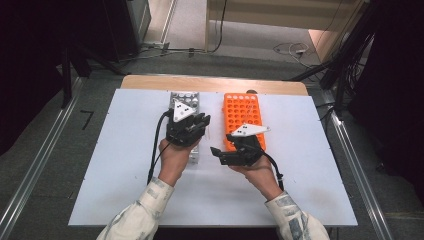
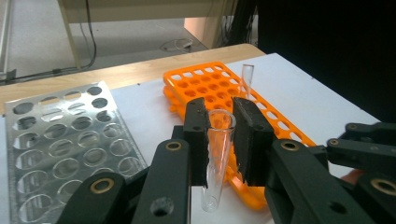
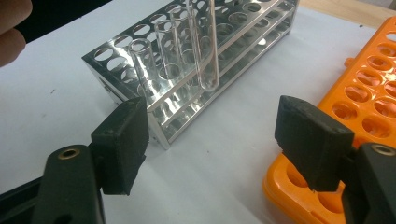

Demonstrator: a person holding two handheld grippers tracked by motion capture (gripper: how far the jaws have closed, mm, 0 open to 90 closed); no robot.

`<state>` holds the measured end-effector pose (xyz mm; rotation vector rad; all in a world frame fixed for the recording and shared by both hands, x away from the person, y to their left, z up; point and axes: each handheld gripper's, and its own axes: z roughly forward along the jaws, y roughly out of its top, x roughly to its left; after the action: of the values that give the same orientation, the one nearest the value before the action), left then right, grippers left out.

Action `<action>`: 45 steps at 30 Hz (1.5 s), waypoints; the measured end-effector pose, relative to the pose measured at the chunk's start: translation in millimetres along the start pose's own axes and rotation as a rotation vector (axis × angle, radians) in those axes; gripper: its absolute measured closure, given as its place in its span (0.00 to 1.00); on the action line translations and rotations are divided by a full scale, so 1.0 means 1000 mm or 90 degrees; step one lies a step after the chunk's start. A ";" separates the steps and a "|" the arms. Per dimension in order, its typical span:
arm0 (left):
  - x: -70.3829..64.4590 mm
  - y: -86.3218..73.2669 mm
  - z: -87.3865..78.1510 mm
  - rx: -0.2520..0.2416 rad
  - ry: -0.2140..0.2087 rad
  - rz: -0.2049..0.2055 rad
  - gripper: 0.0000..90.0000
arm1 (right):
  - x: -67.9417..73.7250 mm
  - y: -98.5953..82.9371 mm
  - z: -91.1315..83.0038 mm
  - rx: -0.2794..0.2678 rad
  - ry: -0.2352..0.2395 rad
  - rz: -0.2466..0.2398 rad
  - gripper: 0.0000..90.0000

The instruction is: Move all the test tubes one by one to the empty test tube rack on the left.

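My left gripper (image 2: 222,135) is shut on a clear test tube (image 2: 217,158), held upright by its upper part, rim above the pads. In the high view the left gripper (image 1: 199,122) hovers over the right side of the silver metal rack (image 1: 183,97). The held tube (image 3: 208,51) hangs just above the metal rack (image 3: 187,100), beside a few tubes (image 3: 142,65) standing in its near holes. My right gripper (image 3: 215,135) is open and empty, low between the two racks. In the high view the right gripper (image 1: 216,151) points left, next to the orange rack (image 1: 243,117).
One clear tube (image 2: 246,79) stands in the orange rack (image 2: 205,86). The metal rack (image 2: 60,140) has many empty holes. The white board (image 1: 125,150) has free room left of and in front of the racks. Dark stands flank the table.
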<state>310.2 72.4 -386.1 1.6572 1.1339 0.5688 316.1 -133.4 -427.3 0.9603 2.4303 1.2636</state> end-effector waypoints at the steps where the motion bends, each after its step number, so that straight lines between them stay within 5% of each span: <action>1: 0.001 0.001 0.000 -0.002 0.001 -0.002 0.84 | 0.000 0.000 0.000 0.000 -0.001 0.000 0.27; 24: 0.024 0.007 0.010 -0.021 0.091 0.001 0.84 | -0.002 0.000 -0.001 -0.002 -0.005 0.003 0.28; 45: 0.025 -0.019 0.028 0.048 0.104 0.026 0.84 | -0.002 0.000 -0.001 0.003 -0.006 0.004 0.28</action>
<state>336.4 82.6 -417.7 1.7264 1.2562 0.7053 317.0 -135.4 -427.4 0.9733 2.4260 1.2533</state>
